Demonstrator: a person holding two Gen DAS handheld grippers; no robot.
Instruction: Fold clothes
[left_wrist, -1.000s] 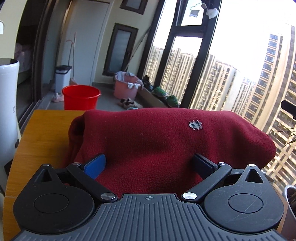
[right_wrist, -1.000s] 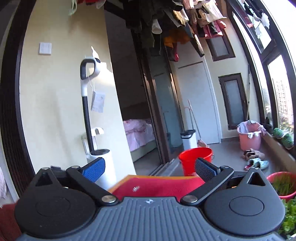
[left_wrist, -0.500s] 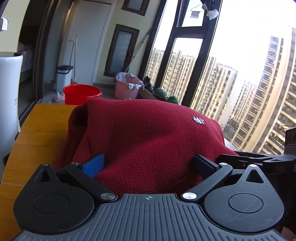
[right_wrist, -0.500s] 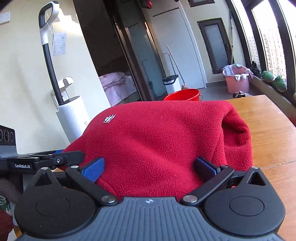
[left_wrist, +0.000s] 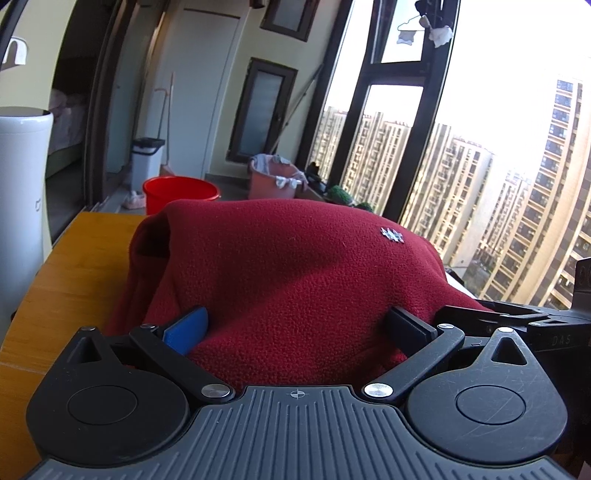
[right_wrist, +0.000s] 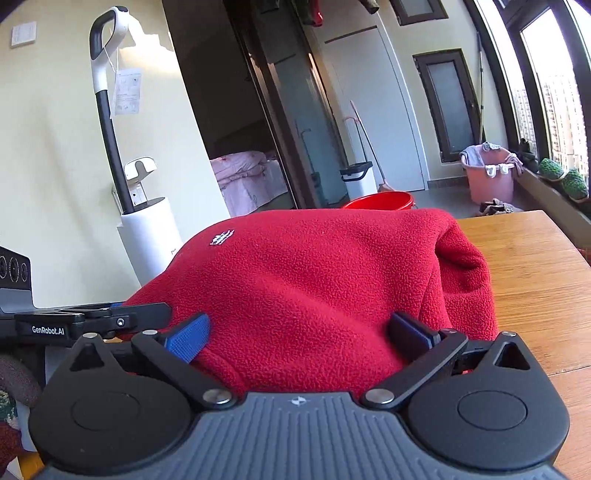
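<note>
A red fleece garment (left_wrist: 288, 273) lies bunched in a thick folded mound on the wooden table (left_wrist: 74, 258). It has a small white logo (left_wrist: 392, 235). My left gripper (left_wrist: 299, 325) is open, its fingers wide apart with the fleece bulging between them. My right gripper (right_wrist: 299, 328) is open too, fingers spread around the near edge of the same fleece (right_wrist: 314, 280). The grippers sit side by side: the right one shows at the right edge of the left wrist view (left_wrist: 546, 328), the left one at the left edge of the right wrist view (right_wrist: 74, 321).
A white vacuum dock (right_wrist: 151, 240) stands left of the table. On the floor beyond are a red bucket (left_wrist: 181, 194), a pink laundry basket (right_wrist: 487, 177) and a small bin (left_wrist: 147, 166). Tall windows (left_wrist: 480, 147) run along the right. The table's bare wood (right_wrist: 532, 266) extends to the right of the garment.
The right gripper dropped from pointing up at the wall down onto the fleece. Both grippers moved closer to the garment, which now rises as a taller mound between the fingers.
</note>
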